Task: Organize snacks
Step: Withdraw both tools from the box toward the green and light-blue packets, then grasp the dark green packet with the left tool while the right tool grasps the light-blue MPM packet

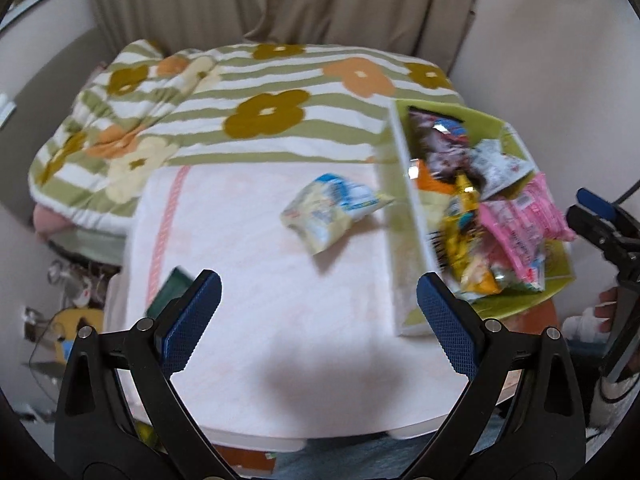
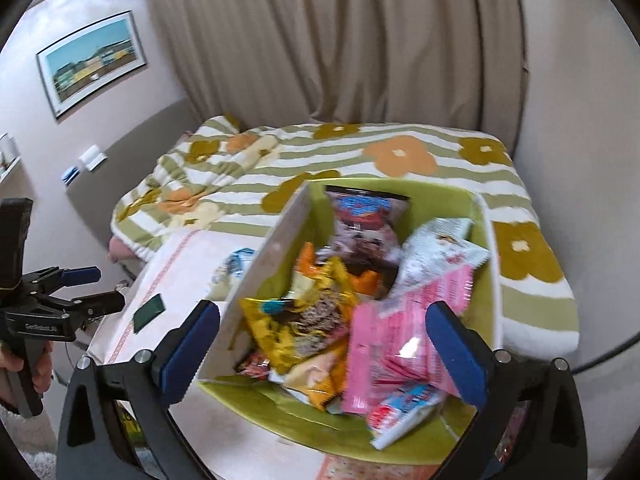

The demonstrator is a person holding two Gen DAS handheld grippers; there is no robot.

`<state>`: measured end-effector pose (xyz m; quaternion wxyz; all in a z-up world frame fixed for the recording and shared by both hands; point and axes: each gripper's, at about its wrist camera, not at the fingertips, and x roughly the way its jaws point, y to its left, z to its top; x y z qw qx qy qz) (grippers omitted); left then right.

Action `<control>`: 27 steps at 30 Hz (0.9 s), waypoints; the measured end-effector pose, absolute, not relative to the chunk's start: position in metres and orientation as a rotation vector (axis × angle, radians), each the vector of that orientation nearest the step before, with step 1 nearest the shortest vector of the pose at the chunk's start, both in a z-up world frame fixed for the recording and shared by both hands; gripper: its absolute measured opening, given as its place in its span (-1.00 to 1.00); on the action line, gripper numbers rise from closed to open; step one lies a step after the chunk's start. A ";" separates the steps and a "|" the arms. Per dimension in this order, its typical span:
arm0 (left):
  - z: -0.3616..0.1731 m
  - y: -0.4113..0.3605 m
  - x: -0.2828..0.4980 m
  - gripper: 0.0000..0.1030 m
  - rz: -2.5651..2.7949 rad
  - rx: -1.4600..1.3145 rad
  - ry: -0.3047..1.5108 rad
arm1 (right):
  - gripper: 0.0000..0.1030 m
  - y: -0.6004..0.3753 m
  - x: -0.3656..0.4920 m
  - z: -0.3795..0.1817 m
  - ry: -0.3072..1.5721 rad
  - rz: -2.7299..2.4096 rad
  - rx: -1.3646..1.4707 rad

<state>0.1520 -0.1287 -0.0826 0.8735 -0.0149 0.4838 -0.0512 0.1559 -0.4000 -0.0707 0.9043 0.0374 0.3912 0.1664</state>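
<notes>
A green box with white outer walls (image 1: 404,208) (image 2: 256,280) stands at the right of the white table (image 1: 280,320) and holds several snack packets: a pink one (image 1: 524,220) (image 2: 396,332), a yellow one (image 2: 296,316), a dark one (image 2: 366,220). One pale blue and yellow packet (image 1: 334,210) lies on the table left of the box, partly hidden behind the box wall in the right wrist view (image 2: 236,264). My left gripper (image 1: 318,320) is open and empty above the table. My right gripper (image 2: 322,344) is open and empty just above the box.
A small dark green card (image 2: 149,312) (image 1: 170,292) lies at the table's left edge. A bed with a striped flower quilt (image 1: 240,100) (image 2: 360,152) lies behind the table. Curtains (image 2: 340,40) hang behind. Clutter (image 1: 72,312) sits on the floor at left.
</notes>
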 end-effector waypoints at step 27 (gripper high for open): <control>-0.226 0.049 0.198 0.50 -0.291 0.129 1.338 | 0.99 -0.206 0.207 -0.102 0.954 0.209 0.147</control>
